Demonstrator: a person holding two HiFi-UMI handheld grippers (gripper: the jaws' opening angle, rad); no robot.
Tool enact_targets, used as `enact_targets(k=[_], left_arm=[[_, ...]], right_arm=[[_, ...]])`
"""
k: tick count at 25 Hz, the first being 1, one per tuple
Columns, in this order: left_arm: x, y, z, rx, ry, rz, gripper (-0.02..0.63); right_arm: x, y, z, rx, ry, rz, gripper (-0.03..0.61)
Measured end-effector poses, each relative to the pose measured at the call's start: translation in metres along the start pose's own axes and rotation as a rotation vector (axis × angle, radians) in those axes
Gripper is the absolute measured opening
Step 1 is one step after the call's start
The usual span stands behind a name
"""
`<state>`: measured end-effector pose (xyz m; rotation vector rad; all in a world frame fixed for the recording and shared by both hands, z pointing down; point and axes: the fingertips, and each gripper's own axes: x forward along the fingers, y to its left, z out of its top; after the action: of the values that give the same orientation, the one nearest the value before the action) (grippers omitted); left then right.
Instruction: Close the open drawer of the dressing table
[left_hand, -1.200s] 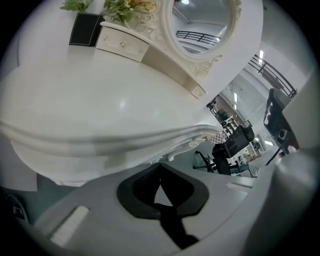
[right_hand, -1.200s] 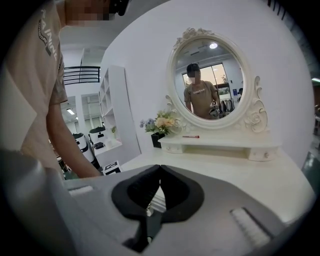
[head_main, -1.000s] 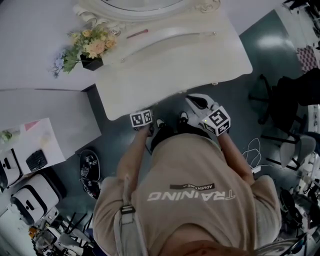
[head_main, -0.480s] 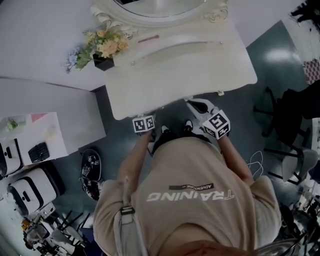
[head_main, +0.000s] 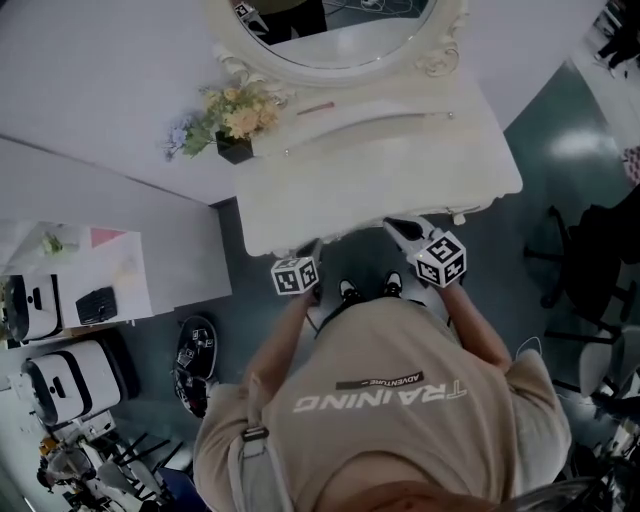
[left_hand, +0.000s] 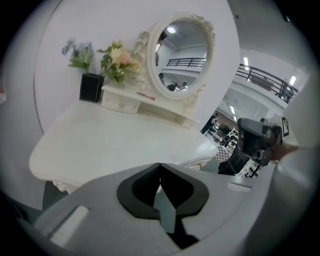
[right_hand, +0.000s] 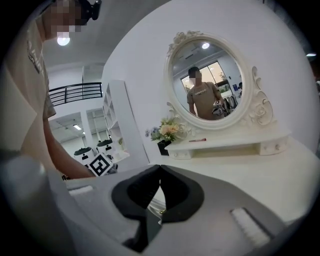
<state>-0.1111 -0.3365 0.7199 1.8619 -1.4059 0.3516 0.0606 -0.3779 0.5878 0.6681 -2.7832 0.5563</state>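
The white dressing table (head_main: 400, 170) stands just ahead of me, seen from above. Its drawer front is hidden under the tabletop in the head view. My left gripper (head_main: 308, 252) and right gripper (head_main: 395, 226) both sit at the table's front edge, marker cubes toward me. In the left gripper view the jaws meet at their tips, shut and empty, low in front of the tabletop (left_hand: 110, 145). The right gripper (right_hand: 160, 168) is shut too, and a small brass knob (right_hand: 160, 211) shows in the gap below its tips.
An oval mirror (head_main: 330, 30), a black pot of flowers (head_main: 235, 148) and a pink pen (head_main: 315, 107) are at the table's back. A white cabinet (head_main: 120, 200) flanks the left, an office chair (head_main: 600, 250) the right. My shoes (head_main: 350, 292) are under the front edge.
I have stepped closer, so the table and mirror sit lower and fuller in the head view. Both grippers have stayed shut at the table's front edge.
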Motion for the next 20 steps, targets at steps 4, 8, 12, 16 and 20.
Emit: enact_targets(k=[4, 8, 12, 16, 20], left_arm=[[-0.029, -0.030, 0.057, 0.147, -0.166, 0.016, 0.008], [-0.053, -0.065, 0.099, 0.312, -0.289, 0.021, 0.008], [-0.078, -0.094, 0.129, 0.442, -0.402, 0.026, 0.008], [-0.109, -0.113, 0.156, 0.553, -0.575, 0.053, 0.008], [-0.121, -0.117, 0.164, 0.571, -0.611, 0.064, 0.008]], right_arm=[[-0.010, -0.002, 0.009, -0.089, -0.014, -0.038, 0.003], [-0.014, 0.002, 0.012, -0.214, -0.004, -0.061, 0.003], [-0.016, 0.010, 0.027, -0.257, -0.053, -0.074, 0.003], [-0.020, 0.003, 0.049, -0.280, -0.138, -0.138, 0.003], [-0.025, 0.005, 0.062, -0.289, -0.168, -0.140, 0.003]])
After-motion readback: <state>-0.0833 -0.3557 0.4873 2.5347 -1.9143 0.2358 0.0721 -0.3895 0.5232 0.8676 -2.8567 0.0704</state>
